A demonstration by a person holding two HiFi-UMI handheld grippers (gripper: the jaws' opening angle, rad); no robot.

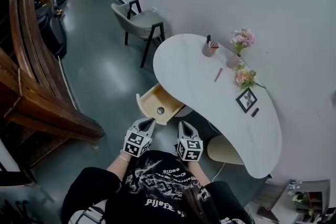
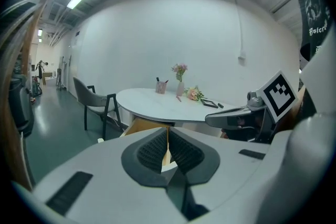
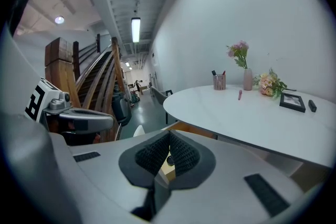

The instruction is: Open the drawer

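A light wooden drawer [image 1: 157, 105] stands pulled out from under the white oval table [image 1: 210, 97], with a small round object [image 1: 160, 110] lying in it. My left gripper [image 1: 149, 122] hovers just in front of the drawer's near edge, its jaws shut with nothing between them. Beside it, my right gripper [image 1: 183, 124] is also shut and empty, near the table's edge. In the left gripper view the pads [image 2: 157, 149] meet, and the drawer [image 2: 144, 126] shows beyond them. The right gripper view shows its own pads [image 3: 157, 153] closed together in the same way.
On the table stand a pencil cup [image 1: 209, 49], a vase of flowers [image 1: 239, 44], a bouquet [image 1: 244, 77], a picture frame [image 1: 247, 99] and a pink pen [image 1: 218, 75]. A grey chair [image 1: 139, 21] stands beyond the table. A wooden staircase [image 1: 37, 92] runs along the left.
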